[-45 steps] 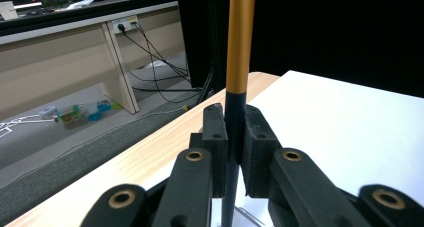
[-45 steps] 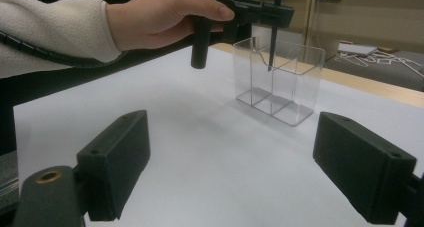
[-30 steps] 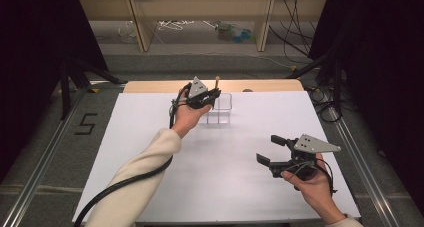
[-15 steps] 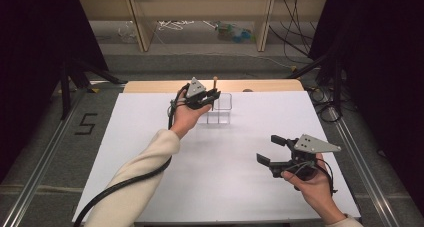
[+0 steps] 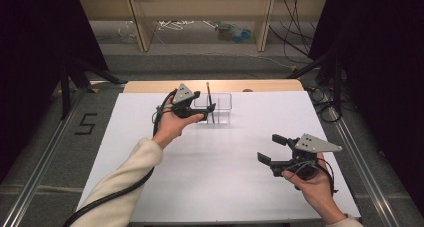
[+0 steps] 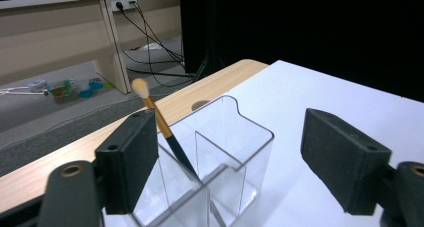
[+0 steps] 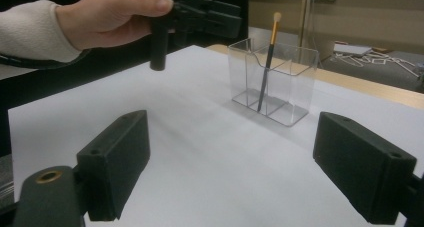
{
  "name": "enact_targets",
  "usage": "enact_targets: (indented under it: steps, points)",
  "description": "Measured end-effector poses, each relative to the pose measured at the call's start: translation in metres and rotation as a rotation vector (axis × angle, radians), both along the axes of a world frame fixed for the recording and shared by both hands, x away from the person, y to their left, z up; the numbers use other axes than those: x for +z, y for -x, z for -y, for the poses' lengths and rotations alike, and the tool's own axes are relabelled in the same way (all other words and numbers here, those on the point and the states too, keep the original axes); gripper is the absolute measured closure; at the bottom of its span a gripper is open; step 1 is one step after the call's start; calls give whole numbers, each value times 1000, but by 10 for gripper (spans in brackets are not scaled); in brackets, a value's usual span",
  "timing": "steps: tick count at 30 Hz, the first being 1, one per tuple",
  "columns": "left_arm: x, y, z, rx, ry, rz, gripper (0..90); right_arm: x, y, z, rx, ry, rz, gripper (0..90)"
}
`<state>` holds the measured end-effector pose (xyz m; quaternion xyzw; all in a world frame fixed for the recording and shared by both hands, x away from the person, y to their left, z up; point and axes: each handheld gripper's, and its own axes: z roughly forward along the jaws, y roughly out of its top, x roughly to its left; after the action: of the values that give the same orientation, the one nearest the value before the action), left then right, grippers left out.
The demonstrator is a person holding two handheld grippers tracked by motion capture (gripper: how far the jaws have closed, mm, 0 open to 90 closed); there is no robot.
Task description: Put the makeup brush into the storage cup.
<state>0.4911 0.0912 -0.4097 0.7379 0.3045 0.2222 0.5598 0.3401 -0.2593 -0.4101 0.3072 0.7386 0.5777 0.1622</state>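
A clear divided organizer (image 5: 223, 109) stands at the far middle of the white table. A makeup brush (image 5: 209, 98) with a dark handle, gold ferrule and pale tip leans upright in one of its compartments. My left gripper (image 5: 207, 108) hovers just left of the organizer; its jaws have just been opening and now stand wide apart, touching nothing. In the left gripper view the brush (image 6: 161, 122) rises from the organizer (image 6: 240, 137) just beyond the left jaw. My right gripper (image 5: 270, 149) is open and empty at the near right, facing the organizer (image 7: 295, 89) and brush (image 7: 270, 49).
The white table top (image 5: 215, 182) spreads broad and bare between the two hands. A wooden strip (image 5: 150, 86) edges its far side. Beyond it are a shelf unit and cables (image 5: 175, 27) on the floor. Dark frames flank both sides.
The left gripper has let go of the brush, opened, and drawn back to the left and slightly toward the person. The brush now stands free in the organizer. The right hand stayed put.
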Motion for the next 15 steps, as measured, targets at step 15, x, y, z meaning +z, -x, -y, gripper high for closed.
enact_targets:
  steps: [15]
  points:
    - [3, 41, -26, -29, 17, 6, 190, 2, -2, 5, -22, 5, 32, 159]
